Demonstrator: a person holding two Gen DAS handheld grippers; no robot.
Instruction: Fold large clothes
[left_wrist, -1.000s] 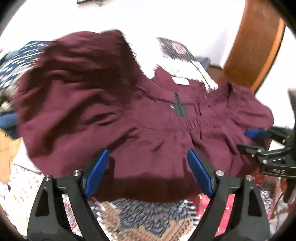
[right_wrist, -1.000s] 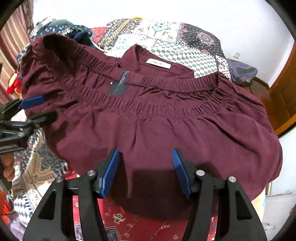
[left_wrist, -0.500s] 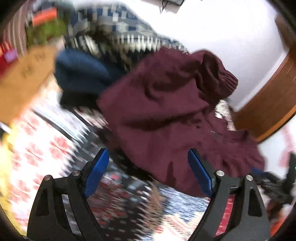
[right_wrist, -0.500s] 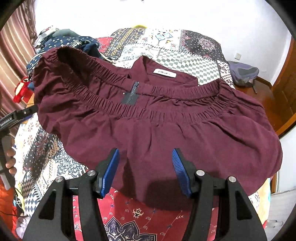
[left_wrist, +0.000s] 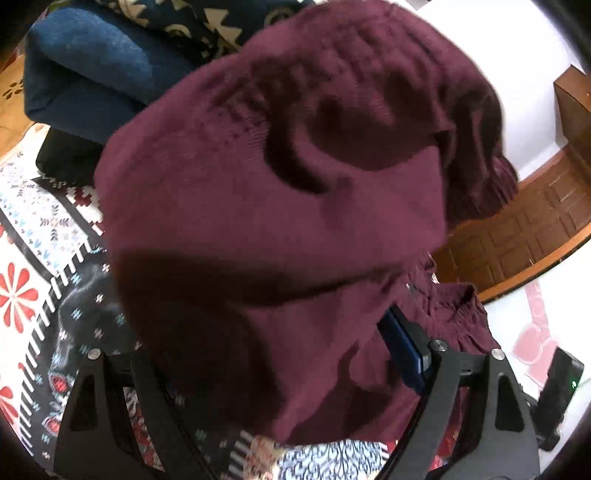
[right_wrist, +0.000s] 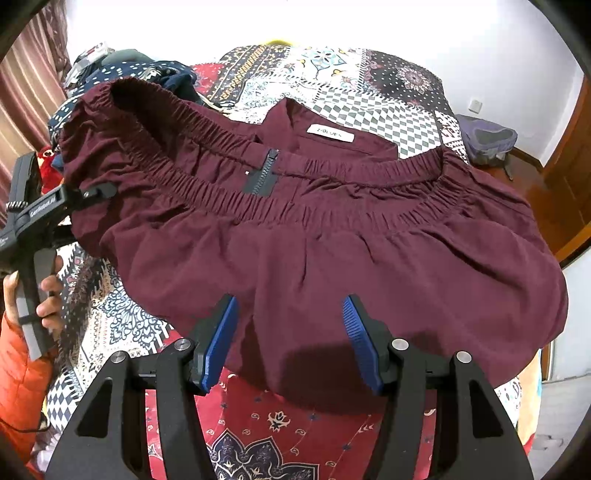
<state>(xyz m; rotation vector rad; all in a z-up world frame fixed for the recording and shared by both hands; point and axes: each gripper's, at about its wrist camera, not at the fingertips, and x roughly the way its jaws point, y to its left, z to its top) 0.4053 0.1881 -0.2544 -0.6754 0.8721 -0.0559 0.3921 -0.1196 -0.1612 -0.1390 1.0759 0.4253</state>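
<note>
The left gripper (right_wrist: 96, 192) pinches the left edge of the maroon garment (right_wrist: 332, 236) between its fingers and holds it raised off the bed (right_wrist: 332, 85), probably to swing that side over the middle for a fold. In the left wrist view the soft, matte cloth drapes over the fingers. The garment lies across the patchwork bedspread, with gathered elastic bands, a dark zipper (right_wrist: 264, 173) and a white label (right_wrist: 330, 133). The right gripper (right_wrist: 290, 339) hovers at the near hem, fingers spread, holding nothing
</note>
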